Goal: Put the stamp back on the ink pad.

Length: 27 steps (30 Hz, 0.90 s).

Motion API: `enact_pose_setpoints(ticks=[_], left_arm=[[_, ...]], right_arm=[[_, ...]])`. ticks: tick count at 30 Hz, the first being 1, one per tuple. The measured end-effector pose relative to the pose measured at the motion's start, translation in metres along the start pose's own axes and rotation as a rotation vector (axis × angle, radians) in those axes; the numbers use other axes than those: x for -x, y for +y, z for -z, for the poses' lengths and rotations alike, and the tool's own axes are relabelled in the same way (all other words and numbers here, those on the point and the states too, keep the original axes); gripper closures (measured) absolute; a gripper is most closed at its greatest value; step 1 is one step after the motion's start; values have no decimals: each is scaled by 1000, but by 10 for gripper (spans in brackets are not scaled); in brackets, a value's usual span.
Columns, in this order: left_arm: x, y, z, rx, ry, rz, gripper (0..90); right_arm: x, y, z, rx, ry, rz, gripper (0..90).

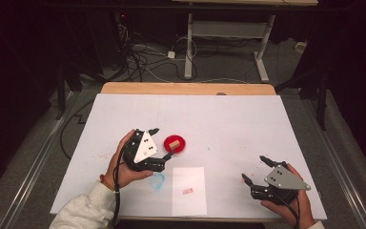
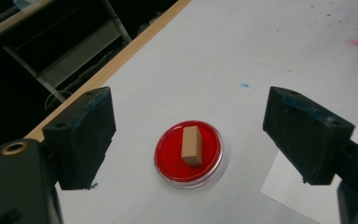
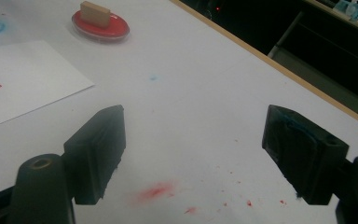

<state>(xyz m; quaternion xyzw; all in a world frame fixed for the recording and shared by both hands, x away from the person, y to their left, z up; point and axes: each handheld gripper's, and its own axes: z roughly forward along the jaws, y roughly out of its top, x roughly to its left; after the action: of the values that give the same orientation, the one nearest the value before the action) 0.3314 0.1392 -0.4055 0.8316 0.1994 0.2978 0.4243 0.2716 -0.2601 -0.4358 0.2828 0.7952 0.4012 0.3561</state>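
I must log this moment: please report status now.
Left tongs open, aimed at wooden stamp block in red ink pad dish. Right tongs open, idle. Nothing in the way.

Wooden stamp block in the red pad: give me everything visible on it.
The wooden stamp block is a small plain rectangular piece, light tan, wood by the look of it, with no visible markings. It stands on the red ink pad, a shallow round dish with a clear rim, roughly in its middle, and nothing else touches it. The left gripper is open, its jaws spread wide on either side of the block and clear of it. The dish sits on the white table cover, just beyond a white paper sheet bearing a red stamp print.
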Motion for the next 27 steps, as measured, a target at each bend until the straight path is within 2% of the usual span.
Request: enact_pose_setpoints(ticks=[8,18,27], left_arm=[[2,-13,12,7,8,10,165],[0,-29,22,-8,34,19,165],[6,-49,26,-36,80,18,164]], right_arm=[[1,0,0,5,-8,-7,221],[1,-3,4,-3,-27,-14,221],[3,-7,9,-14,-47,-27,220]])
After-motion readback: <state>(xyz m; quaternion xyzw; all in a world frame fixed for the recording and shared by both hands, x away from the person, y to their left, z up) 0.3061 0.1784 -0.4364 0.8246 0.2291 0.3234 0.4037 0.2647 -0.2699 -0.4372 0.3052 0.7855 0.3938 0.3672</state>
